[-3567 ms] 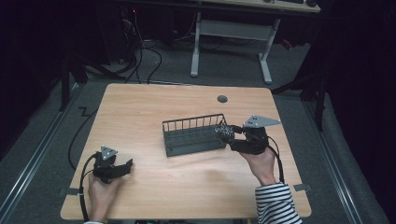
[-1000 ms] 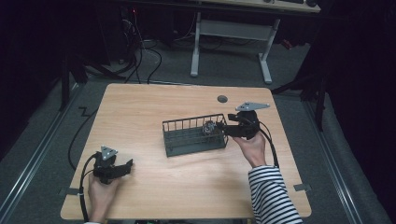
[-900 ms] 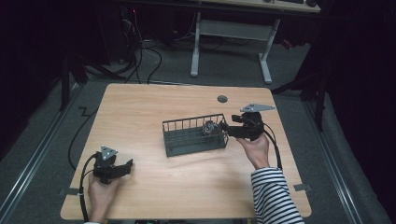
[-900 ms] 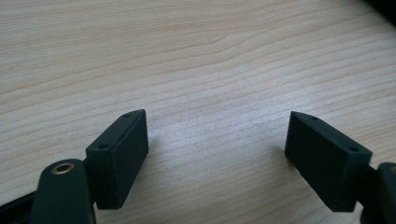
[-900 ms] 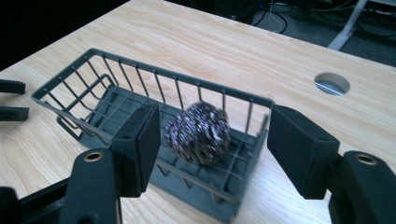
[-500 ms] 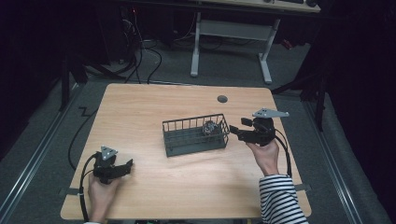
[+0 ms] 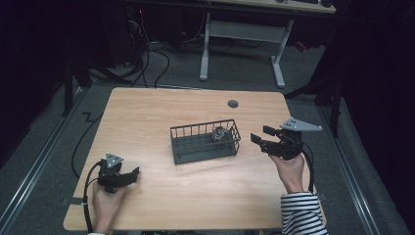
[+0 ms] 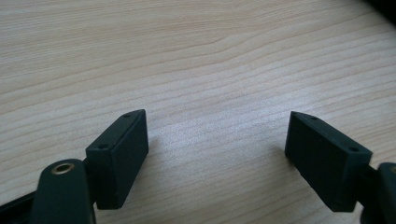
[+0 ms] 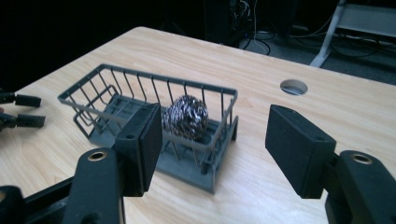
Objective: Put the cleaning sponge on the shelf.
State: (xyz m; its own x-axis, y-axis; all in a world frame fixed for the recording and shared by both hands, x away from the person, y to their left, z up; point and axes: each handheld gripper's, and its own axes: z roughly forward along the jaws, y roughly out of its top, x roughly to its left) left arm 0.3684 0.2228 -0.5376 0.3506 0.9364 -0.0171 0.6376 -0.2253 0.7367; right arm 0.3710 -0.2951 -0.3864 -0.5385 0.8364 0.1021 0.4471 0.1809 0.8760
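We count one wire basket (image 7: 205, 143), dark grey, near the middle of the high view, and one steel-wool scourer (image 7: 219, 134) lying inside it at its right end. There are two hand-held grippers: the left hand-held gripper (image 7: 128, 175) at the lower left of that view and the right hand-held gripper (image 7: 259, 135) at the right, each held by one hand.

Around them we see the wooden table (image 7: 147, 112) with a single round cable hole (image 7: 233, 104) near its far edge, above the basket. Beyond the table, in the upper part of the frame, stand a white desk frame (image 7: 240, 34) and loose cables on the floor.

In the right gripper view the scourer (image 9: 187, 116) sits behind the basket's upright wires (image 9: 154, 88), so the basket wall stands between it and the right hand-held gripper (image 9: 215, 135). That gripper is clear of the basket, just to its right in the high view, with nothing between its jaws; they stand partly apart and have just been closing.

The left hand-held gripper (image 8: 217, 140) hangs wide over bare table, well apart from the basket.
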